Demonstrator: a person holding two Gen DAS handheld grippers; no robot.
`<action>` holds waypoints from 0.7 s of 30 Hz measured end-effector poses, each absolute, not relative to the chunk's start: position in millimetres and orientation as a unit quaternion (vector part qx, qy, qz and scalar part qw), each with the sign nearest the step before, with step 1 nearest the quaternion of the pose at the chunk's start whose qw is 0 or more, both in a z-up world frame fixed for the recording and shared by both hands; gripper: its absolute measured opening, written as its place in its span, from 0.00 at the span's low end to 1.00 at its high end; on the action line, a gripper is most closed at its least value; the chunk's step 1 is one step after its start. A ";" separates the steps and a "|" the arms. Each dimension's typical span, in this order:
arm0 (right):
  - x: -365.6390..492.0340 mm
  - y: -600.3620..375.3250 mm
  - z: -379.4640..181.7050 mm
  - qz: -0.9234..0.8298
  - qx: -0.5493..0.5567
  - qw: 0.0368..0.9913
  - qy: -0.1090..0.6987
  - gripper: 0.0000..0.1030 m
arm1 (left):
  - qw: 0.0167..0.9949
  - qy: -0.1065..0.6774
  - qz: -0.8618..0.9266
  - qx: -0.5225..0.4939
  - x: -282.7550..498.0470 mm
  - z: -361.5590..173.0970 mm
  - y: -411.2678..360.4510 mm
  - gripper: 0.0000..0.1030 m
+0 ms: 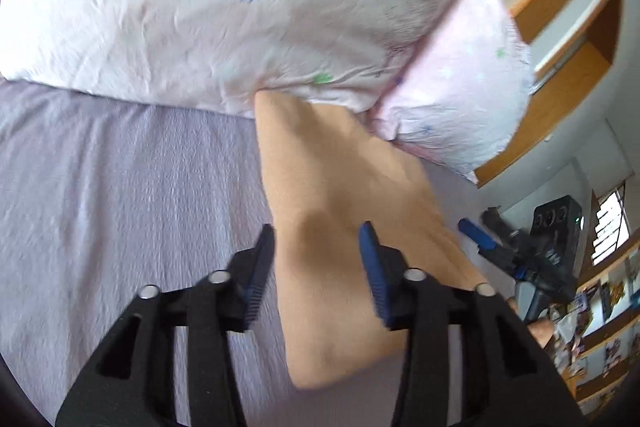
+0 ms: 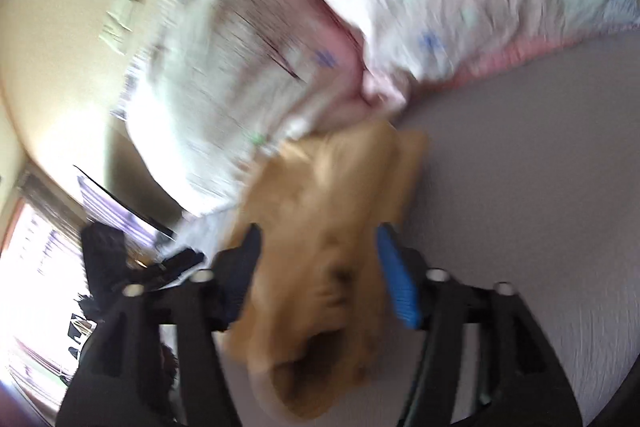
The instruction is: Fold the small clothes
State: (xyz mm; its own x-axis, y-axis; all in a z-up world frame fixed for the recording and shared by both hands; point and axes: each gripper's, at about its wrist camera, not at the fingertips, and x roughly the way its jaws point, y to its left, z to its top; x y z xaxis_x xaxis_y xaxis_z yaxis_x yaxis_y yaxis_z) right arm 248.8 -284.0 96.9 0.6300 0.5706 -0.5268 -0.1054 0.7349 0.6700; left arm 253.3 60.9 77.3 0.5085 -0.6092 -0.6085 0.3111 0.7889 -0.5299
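A small tan garment (image 1: 340,195) lies flat on the lilac bedsheet (image 1: 120,187), its far end under the pillows. My left gripper (image 1: 318,231) is open, its blue-padded fingers (image 1: 370,247) straddling the cloth just above it. In the blurred right wrist view the same tan garment (image 2: 320,227) sits bunched between the spread fingers of my right gripper (image 2: 318,235), which is open. The right gripper (image 1: 476,233) also shows at the right in the left wrist view, beside the cloth's edge.
Two white-and-pink pillows with star prints (image 1: 240,7) lie at the head of the bed, touching the cloth. A wooden shelf unit (image 1: 576,39) and cluttered shelves (image 1: 600,327) stand to the right. A bright window (image 2: 36,267) is at the left.
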 end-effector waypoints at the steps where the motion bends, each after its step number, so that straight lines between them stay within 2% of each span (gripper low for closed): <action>1: 238.6 -280.8 105.8 0.227 0.312 0.846 0.367 0.71 | 0.851 0.404 -0.285 -0.175 240.4 82.5 60.2 0.59; 2: 229.6 -275.9 111.7 0.257 0.319 0.838 0.361 0.72 | 0.851 0.397 -0.301 -0.168 227.8 85.6 56.1 0.65; 5: 216.4 -254.8 112.5 0.335 0.343 0.798 0.365 0.80 | 0.845 0.393 -0.340 -0.130 198.2 86.5 27.8 0.71; 8: 226.5 -242.4 89.5 0.283 0.337 0.795 0.418 0.80 | 0.845 0.408 -0.337 -0.081 186.4 78.9 3.4 0.71; 10: 231.1 -250.2 71.0 0.233 0.339 0.792 0.451 0.71 | 0.853 0.417 -0.309 -0.058 180.0 72.4 0.0 0.74; 12: 221.2 -258.2 69.3 0.224 0.348 0.791 0.449 0.73 | 0.866 0.420 -0.270 -0.034 172.3 66.6 1.7 0.93; 14: 200.5 -256.5 83.8 0.203 0.306 0.823 0.433 0.94 | 0.881 0.416 -0.223 -0.010 163.4 63.0 4.8 0.97; 15: 188.7 -252.1 92.0 0.177 0.273 0.844 0.426 0.97 | 0.884 0.419 -0.206 0.000 161.7 60.5 4.5 0.98; 21: 151.9 -218.6 81.4 0.077 0.093 0.883 0.453 0.98 | 0.880 0.447 -0.145 0.068 166.0 34.2 -6.5 0.99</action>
State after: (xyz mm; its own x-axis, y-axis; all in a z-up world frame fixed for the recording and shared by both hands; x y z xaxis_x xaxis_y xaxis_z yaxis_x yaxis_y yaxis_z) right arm 151.9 -218.6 81.4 0.5768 0.2200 -0.7867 -0.0520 0.9710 0.2334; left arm 166.0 -6.5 34.2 0.5585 -0.1943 -0.8065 0.3154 0.9489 -0.0102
